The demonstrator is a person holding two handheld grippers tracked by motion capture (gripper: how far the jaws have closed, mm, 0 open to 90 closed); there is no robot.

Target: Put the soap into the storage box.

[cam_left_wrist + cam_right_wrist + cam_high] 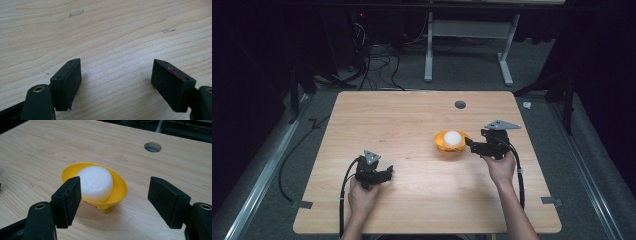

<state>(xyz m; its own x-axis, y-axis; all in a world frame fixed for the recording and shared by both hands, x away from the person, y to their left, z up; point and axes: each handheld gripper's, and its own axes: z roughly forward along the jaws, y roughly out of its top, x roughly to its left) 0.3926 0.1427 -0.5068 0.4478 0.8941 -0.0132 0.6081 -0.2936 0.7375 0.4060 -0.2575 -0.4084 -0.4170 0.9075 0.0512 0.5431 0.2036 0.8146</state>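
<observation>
A small yellow bowl (440,142) on a short foot stands right of the table's middle, with a round white lump (452,138) resting in it. My right gripper (469,144) lies just right of the bowl and points at it. In the right gripper view its jaws stand wide apart around the near side of the bowl (120,188) and the white lump (96,182), with no pad pressing on either. My left gripper (388,173) rests low at the front left, open, over bare wood (116,67).
The wooden table (402,115) has a round cable hole (460,104) at the back, also in the right gripper view as the hole (152,147). A strip of clear tape (76,13) lies ahead of the left jaws. Cables and a white frame (429,50) stand on the floor behind.
</observation>
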